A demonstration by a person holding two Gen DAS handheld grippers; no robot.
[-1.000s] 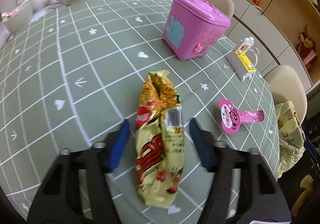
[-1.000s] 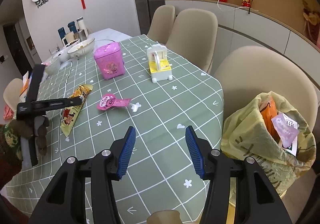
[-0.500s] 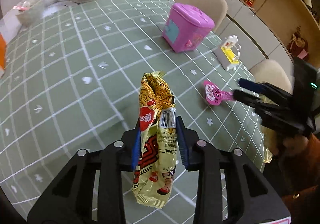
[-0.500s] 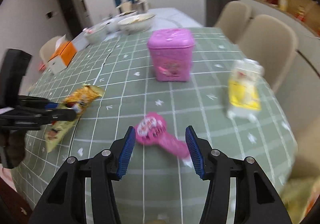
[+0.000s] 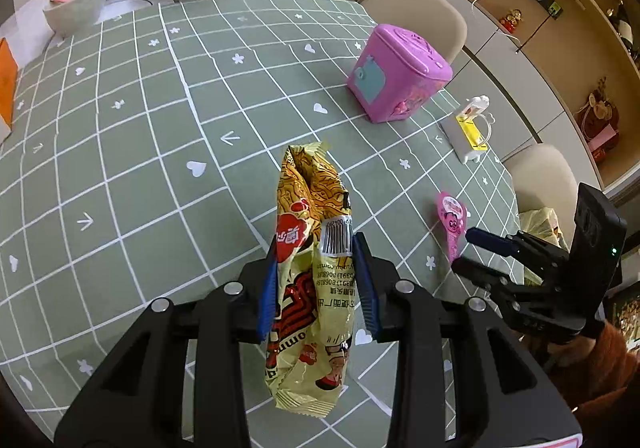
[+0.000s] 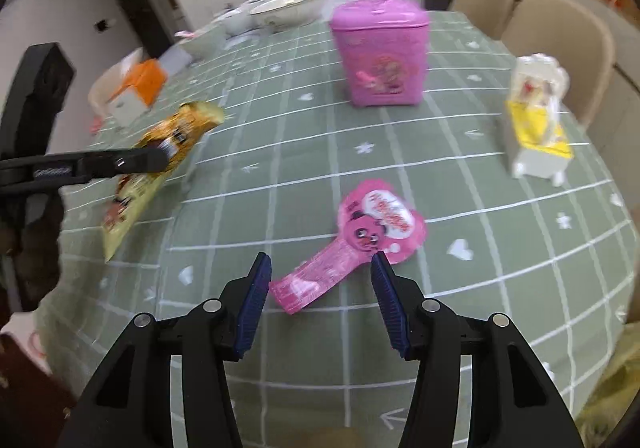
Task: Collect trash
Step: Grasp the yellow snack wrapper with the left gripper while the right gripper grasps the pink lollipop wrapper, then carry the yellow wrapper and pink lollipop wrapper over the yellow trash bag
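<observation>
Yellow noodle wrapper (image 5: 314, 268): crinkled, barcode up, clamped mid-length by left claw (image 5: 316, 280), lifted off table (image 5: 140, 135). Pink wrapper (image 6: 352, 244): flat on table, tail between wide-open fingers of empty right claw (image 6: 318, 300).

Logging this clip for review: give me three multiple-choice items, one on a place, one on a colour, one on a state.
1. Where does the pink wrapper lie?
A. in a bowl
B. on the tablecloth, stem between the right hand-held gripper fingers
C. on a chair

2. What colour is the lidded box?
A. pink
B. blue
C. orange

3. What is the left hand-held gripper doing?
A. open, holding nothing
B. shut on a spoon
C. shut on the yellow snack packet

Answers: B, the open fingers flank its stem; A, pink body and lid; C, both pads press the packet.
</observation>
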